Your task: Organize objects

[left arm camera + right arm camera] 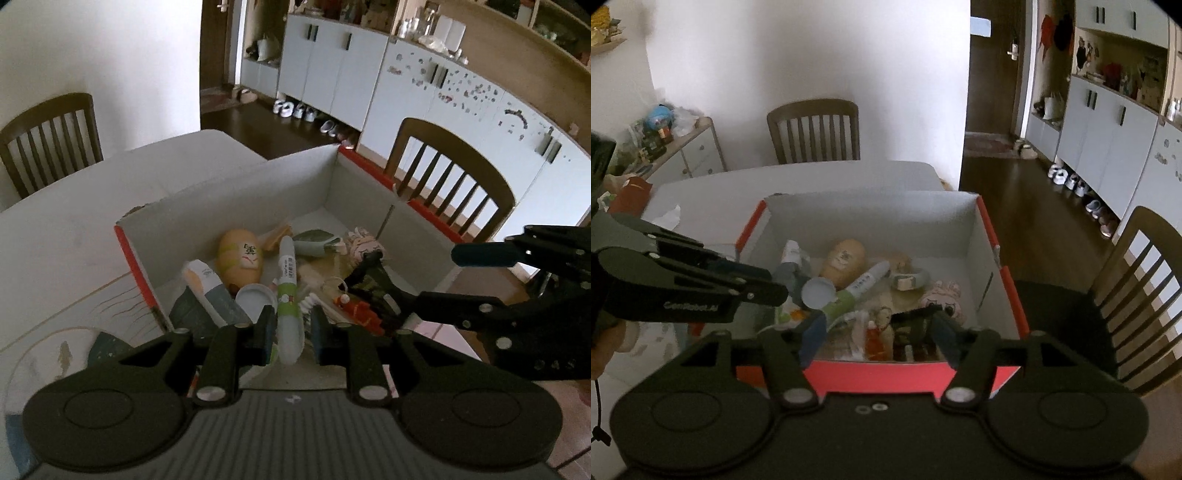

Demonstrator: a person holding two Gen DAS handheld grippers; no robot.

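Observation:
A cardboard box (229,184) (886,376), red outside and white inside, holds several small objects. Among them are a beige egg-shaped figure (240,258) (846,262), a green-and-white tube (288,280) (864,284), a round white cap (817,291), a pink plush (942,299) and a dark camouflage item (912,325). My left gripper (291,332) (775,286) hovers over the box's left side, shut and holding nothing. The tube lies in the box below its narrow gap. Over the near edge, my right gripper (879,332) (432,284) is open, and the dark item lies loose between its fingers.
The box stands on a white table (110,184) (812,177). Wooden chairs stand behind it (814,129) and at its right (1145,288) (454,177). A cluttered sideboard (683,147) is at the far left. Shoes (1071,181) line the cabinets across the dark floor.

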